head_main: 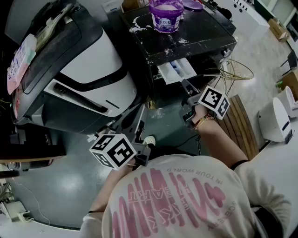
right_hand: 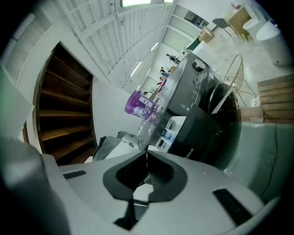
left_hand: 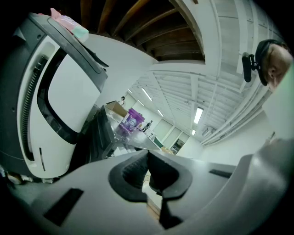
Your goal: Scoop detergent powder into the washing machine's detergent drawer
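On top of the black washing machine stands an open purple detergent tub, with spilled white powder around it. The white detergent drawer is pulled out of the machine's front. My right gripper is just below and right of the drawer. In the right gripper view its jaws are shut, with what looks like a clear plastic scoop sticking out of the tips toward the drawer and tub. My left gripper hangs lower left, shut with nothing in it; the tub lies far ahead.
A large white-and-black machine fills the left, close to my left gripper. The tub's purple lid lies on the washer top. To the right of the washer are a wire tangle, a wooden slatted board and a white appliance.
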